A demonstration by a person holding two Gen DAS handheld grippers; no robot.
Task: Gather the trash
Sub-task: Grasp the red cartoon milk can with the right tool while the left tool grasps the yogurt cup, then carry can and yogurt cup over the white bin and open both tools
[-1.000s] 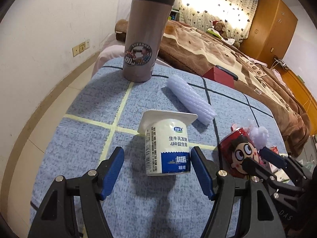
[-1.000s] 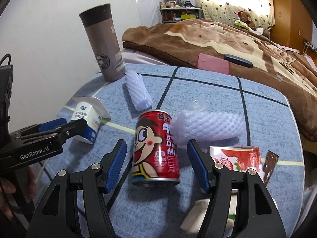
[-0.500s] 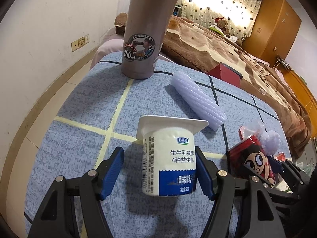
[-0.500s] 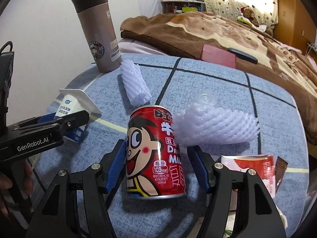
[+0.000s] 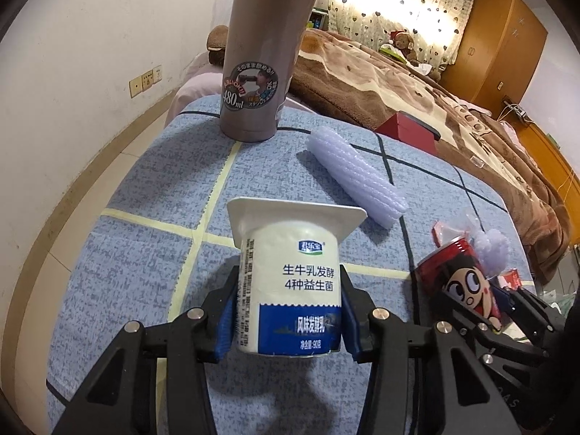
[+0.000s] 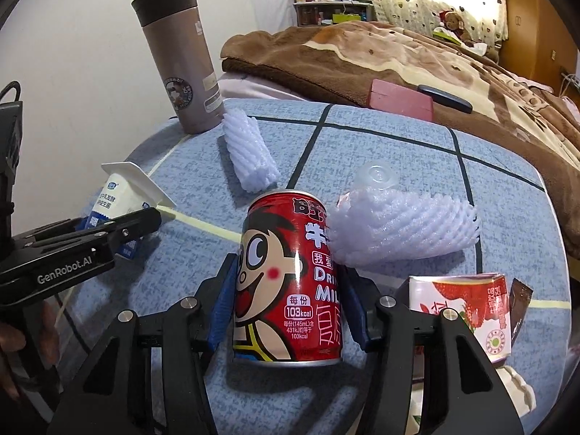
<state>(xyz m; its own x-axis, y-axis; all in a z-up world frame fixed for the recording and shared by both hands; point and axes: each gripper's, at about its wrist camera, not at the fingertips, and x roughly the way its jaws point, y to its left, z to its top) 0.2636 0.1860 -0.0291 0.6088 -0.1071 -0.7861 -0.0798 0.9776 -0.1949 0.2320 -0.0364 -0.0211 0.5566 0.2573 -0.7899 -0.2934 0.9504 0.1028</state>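
My left gripper is shut on a white yogurt cup with a blue band, standing upright on the blue checked table. My right gripper is shut on a red milk drink can with a cartoon face, upright on the same table. The can also shows at the right of the left wrist view, and the yogurt cup shows at the left of the right wrist view, held by the left gripper.
A tall brown thermos stands at the table's far edge. A white foam net roll lies mid-table. A second foam net, a clear plastic lid, a strawberry carton and a brown wrapper lie right. A bed is behind.
Both grippers moved forward around their objects and closed: the left on the yogurt cup, the right on the red can.
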